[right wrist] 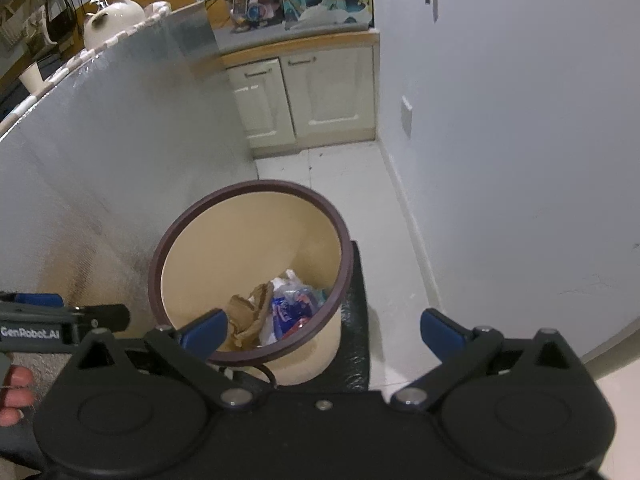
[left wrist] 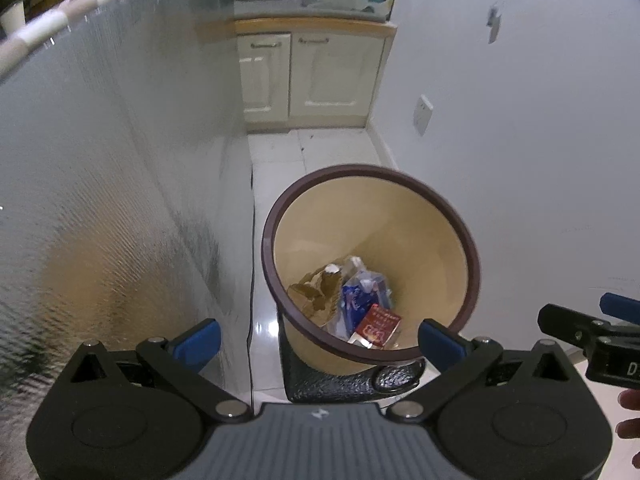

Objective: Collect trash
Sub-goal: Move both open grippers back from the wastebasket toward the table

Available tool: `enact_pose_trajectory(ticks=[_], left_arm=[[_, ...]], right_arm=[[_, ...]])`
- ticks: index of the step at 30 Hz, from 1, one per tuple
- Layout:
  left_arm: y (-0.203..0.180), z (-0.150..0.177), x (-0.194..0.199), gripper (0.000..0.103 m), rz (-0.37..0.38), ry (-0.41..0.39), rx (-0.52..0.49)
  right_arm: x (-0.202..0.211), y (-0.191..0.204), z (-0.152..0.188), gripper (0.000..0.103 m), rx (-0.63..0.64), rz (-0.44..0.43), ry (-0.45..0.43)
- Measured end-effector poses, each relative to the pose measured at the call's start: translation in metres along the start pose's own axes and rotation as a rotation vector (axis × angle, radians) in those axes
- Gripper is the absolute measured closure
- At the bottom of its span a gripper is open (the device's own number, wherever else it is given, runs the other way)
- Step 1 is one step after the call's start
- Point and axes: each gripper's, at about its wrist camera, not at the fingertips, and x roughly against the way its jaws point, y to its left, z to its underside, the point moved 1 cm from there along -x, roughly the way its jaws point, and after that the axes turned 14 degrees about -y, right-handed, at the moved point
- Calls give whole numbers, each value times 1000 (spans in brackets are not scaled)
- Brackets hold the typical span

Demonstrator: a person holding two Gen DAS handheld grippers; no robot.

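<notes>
Left claw (left wrist: 320, 340): spread wide, nothing between the blue pads; it is held above the near rim of the bin.
Right claw (right wrist: 322, 330): fully released and empty, also above the bin.
Trash bin (left wrist: 472, 256): a beige bin with a dark brown rim, standing on the floor between a silver panel (left wrist: 112, 168) and the wall, on a black base (left wrist: 320, 380).
Trash: a red carton (left wrist: 378, 326), a blue wrapper (left wrist: 360, 296) and crumpled brown paper (left wrist: 312, 292) lie at the bottom of the bin.
Progress: these pieces are judged to be already collected.
Risk, bin: the rim could be knocked by a low claw, and the bin could be tipped off its base.
Risk, collision: both claws are close together, so one could be struck by the other.
Risk, panel: the silver panel just beside the bin could be scraped.
</notes>
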Motion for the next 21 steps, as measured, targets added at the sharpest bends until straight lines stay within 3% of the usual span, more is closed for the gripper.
enact_pose_trajectory(ticks=[12,21], left_arm=[[-9,-17,81,0,53,-175,-36],[-6,-36,153,0,103,-331,-25]], right_arm=[[75,-1,-15,0,27,32,-132],[123,18,-46,0,68,9,-264]])
